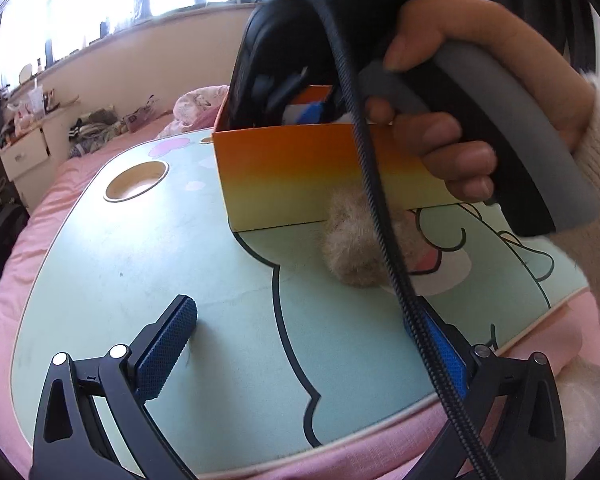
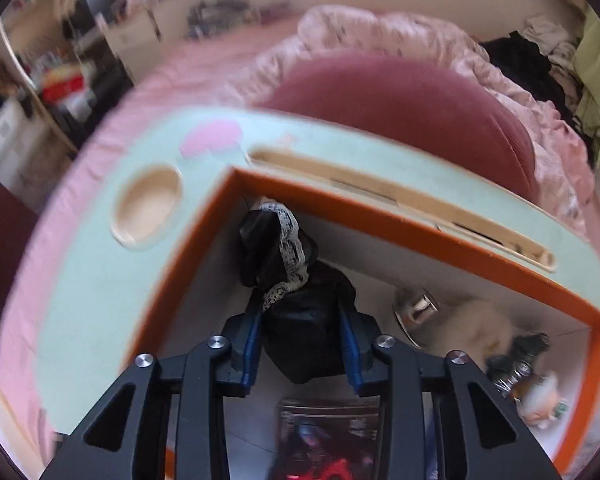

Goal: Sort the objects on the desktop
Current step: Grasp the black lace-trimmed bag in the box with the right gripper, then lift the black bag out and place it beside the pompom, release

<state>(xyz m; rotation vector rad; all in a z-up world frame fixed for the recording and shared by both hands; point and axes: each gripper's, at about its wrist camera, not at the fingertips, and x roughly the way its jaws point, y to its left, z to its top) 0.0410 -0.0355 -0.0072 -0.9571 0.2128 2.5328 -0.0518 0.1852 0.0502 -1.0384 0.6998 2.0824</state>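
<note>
Gripping a black lace-trimmed bundle [image 2: 300, 300] — right tool [image 2: 305, 344] above orange box [image 2: 420, 236].

Smooth matt cardboard box [image 1: 284, 168], fluffy fur ball [image 1: 356, 244], glossy black cloth bundle [image 2: 300, 320] with lace, shiny metal disc [image 2: 416, 308]

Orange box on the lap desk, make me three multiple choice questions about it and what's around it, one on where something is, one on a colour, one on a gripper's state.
1. Where does the fluffy beige ball lie?
A. on the desk, against the box's outer wall
B. in the round cup recess
C. on the pink bedding

2. What colour is the rim of the box?
A. green
B. orange
C. white

3. What is the right gripper doing?
A. open and empty
B. shut on a black cloth item with white lace
C. shut on the silver metal piece

Answers: 1 A, the left wrist view shows it on the desk at the box's wall. 2 B, the edge is orange. 3 B, the black cloth item sits clamped between the pads over the box.
</note>
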